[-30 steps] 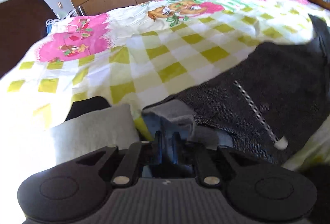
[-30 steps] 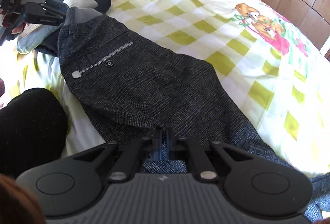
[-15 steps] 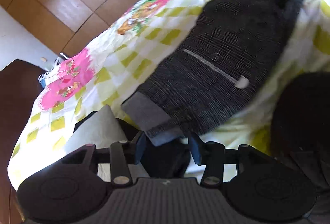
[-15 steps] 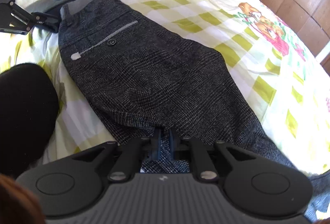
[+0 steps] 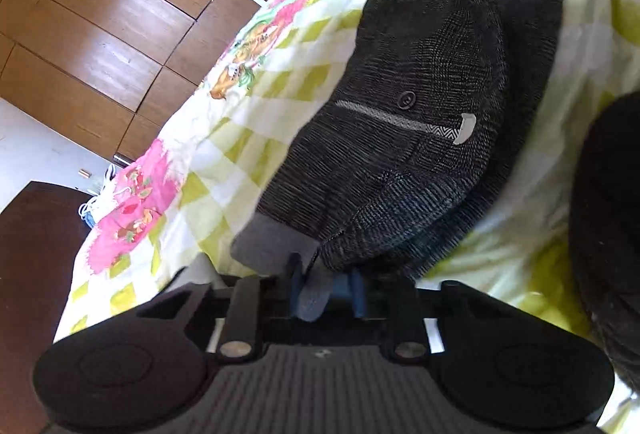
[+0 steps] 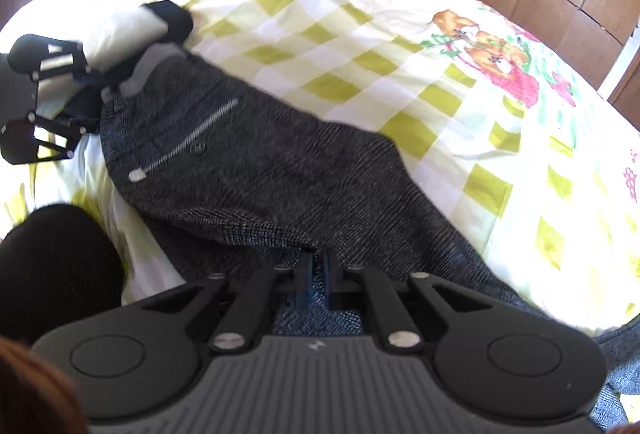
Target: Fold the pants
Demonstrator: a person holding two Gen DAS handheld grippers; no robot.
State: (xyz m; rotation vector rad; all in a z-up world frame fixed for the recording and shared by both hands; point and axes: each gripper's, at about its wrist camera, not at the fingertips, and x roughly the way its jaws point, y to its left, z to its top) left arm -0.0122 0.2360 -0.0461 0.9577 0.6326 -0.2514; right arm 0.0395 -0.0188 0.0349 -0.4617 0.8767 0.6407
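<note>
Dark grey tweed pants [image 6: 280,174] lie on the bed, folded lengthwise, with a zipped back pocket [image 6: 188,138] facing up. They also fill the left wrist view [image 5: 400,154]. My left gripper [image 5: 326,294] has its fingers partly apart around the grey waistband corner [image 5: 272,246]; from the right wrist view it sits at the waistband end [image 6: 96,82]. My right gripper [image 6: 316,274] is shut on the pants' near edge, at the crotch side.
The bed carries a yellow-checked sheet [image 6: 400,54] with pink cartoon prints. A white and black cushion [image 6: 136,26] lies beside the waistband. Wooden wardrobes [image 5: 100,34] stand behind the bed. The person's dark-clothed leg [image 6: 56,266] is at the near edge.
The left gripper was shut on the waistband, then opened wide. It has now moved back onto the waistband corner with its fingers narrower. The right gripper keeps its hold.
</note>
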